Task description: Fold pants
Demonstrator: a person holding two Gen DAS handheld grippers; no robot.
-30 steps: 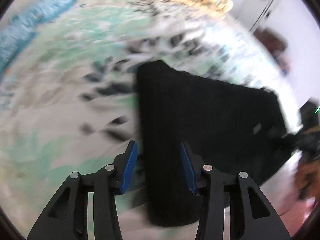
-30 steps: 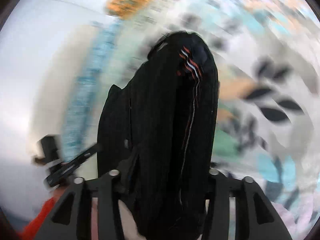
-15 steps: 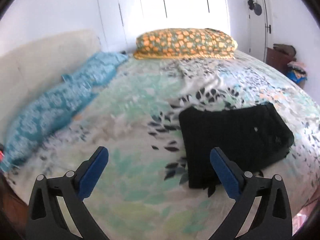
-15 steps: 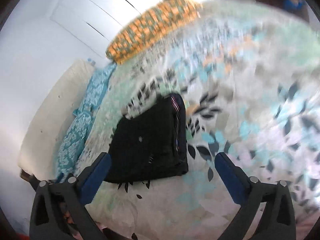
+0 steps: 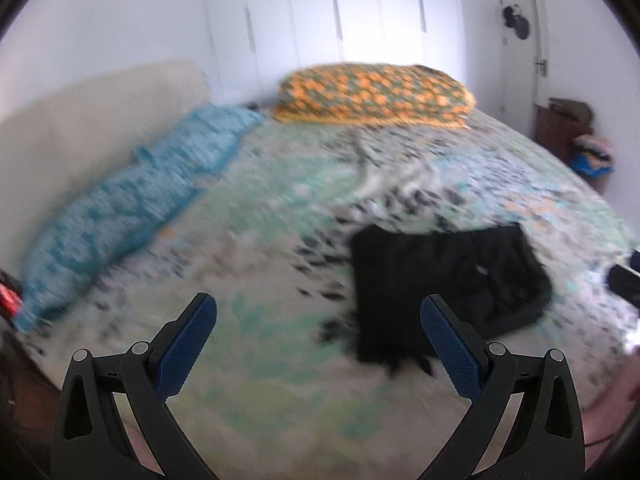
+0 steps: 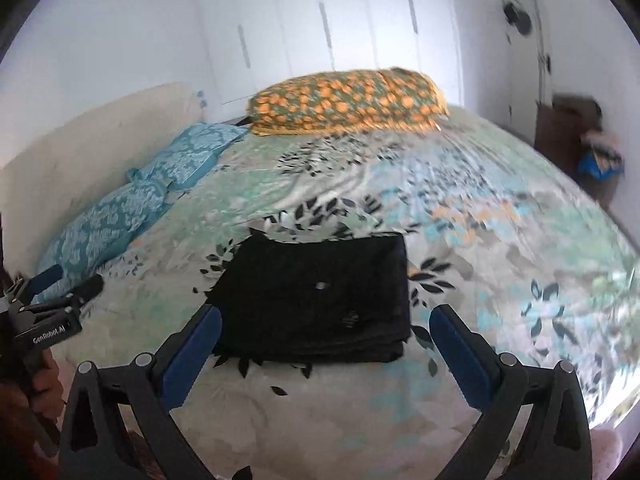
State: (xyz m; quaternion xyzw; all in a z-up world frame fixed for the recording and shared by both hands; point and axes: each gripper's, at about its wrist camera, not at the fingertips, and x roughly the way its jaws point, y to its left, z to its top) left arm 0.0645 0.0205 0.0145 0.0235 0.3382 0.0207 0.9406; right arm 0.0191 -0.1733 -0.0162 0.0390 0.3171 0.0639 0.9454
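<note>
The black pants lie folded into a flat rectangle on the floral bedspread, near its front edge. In the left wrist view the pants are blurred and sit right of centre. My left gripper is open and empty, held back above the bed, left of the pants. My right gripper is open and empty, held just in front of the pants and apart from them. The left gripper also shows at the left edge of the right wrist view.
An orange patterned pillow lies at the far side of the bed. Two blue patterned pillows lie along the cream headboard at the left. White wardrobe doors stand behind. A dark cabinet with clothes stands at the right.
Both grippers have let go of the pants, opened wide and pulled back. The pants now lie folded flat on the bed.
</note>
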